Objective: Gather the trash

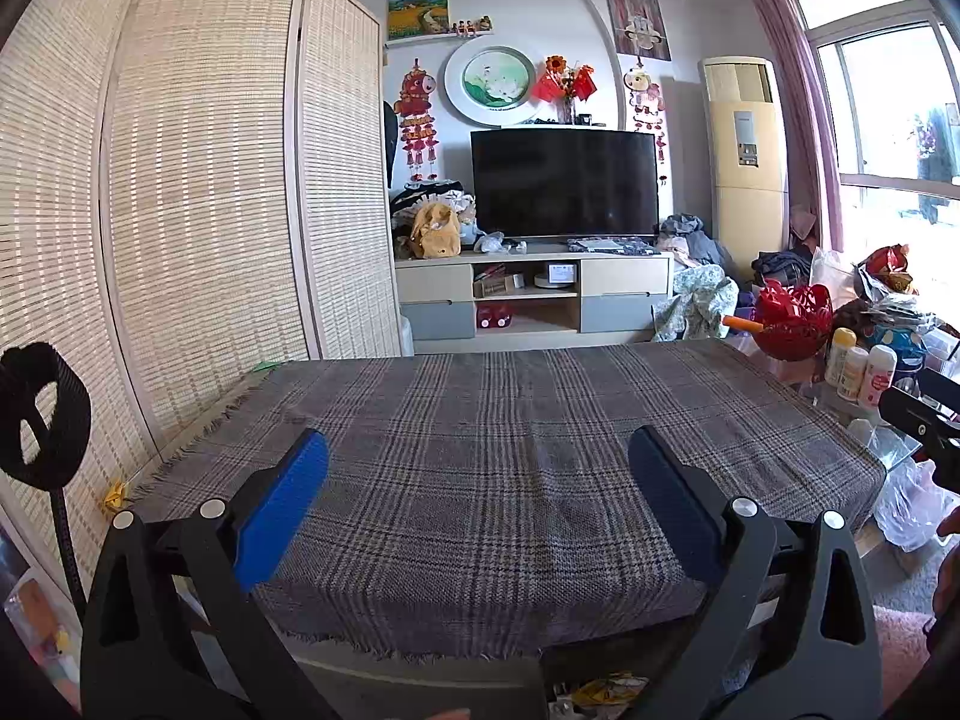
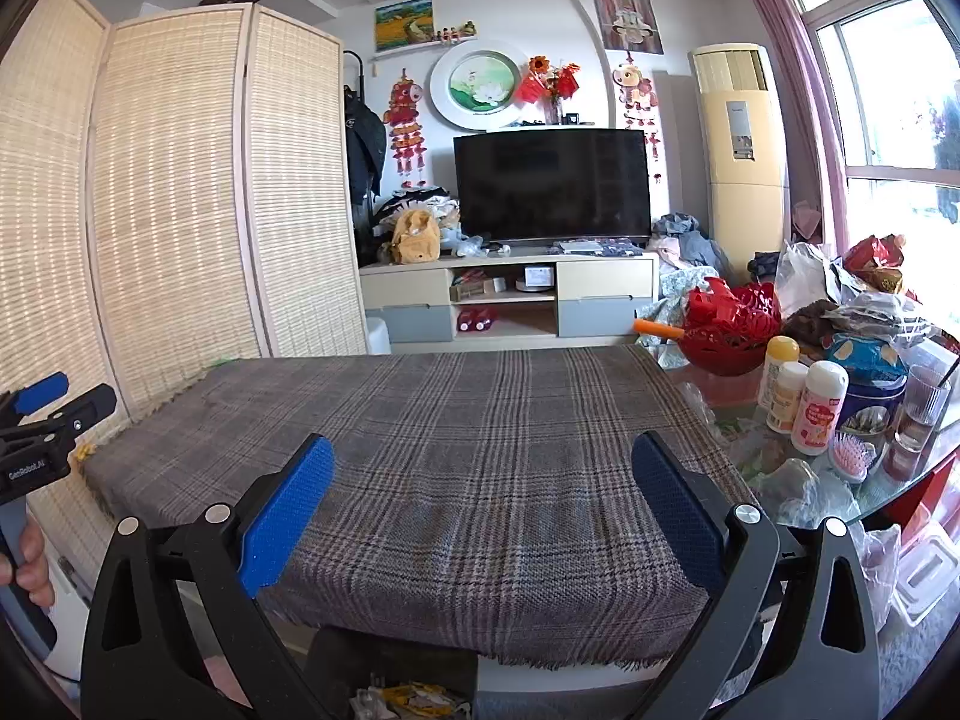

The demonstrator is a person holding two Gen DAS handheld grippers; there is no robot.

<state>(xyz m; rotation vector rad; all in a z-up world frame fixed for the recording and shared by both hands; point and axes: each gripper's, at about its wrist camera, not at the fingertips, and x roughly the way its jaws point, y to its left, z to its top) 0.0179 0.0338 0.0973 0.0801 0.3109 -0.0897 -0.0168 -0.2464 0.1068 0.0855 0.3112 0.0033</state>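
Trash here looks like the yellow crumpled wrappers (image 2: 414, 697) lying low under the near edge of the surface (image 2: 456, 456), at the bottom of the right wrist view; the same heap shows in the left wrist view (image 1: 606, 690). A smaller yellow scrap (image 1: 115, 495) sits on the floor at the foot of the bamboo screen (image 1: 198, 180), just off the surface's left corner. The plaid cloth itself carries nothing you could pick up.

Your left gripper (image 1: 477, 468) hangs wide open above the cloth with nothing between its blue pads. Your right gripper (image 2: 483, 474) is the same: spread wide, empty, level over the near half of the cloth.

I judge you are at the search step, with no piece taken yet. The next move calls for tipping one gripper down past the near edge toward the wrappers, since from this height they are almost out of frame. They may sit in a bin or bag; the view is too cropped to tell. The cluttered glass table (image 2: 888, 480) to your right holds bottles and plastic bags (image 2: 804, 492); sort out what is rubbish there before closing on anything.
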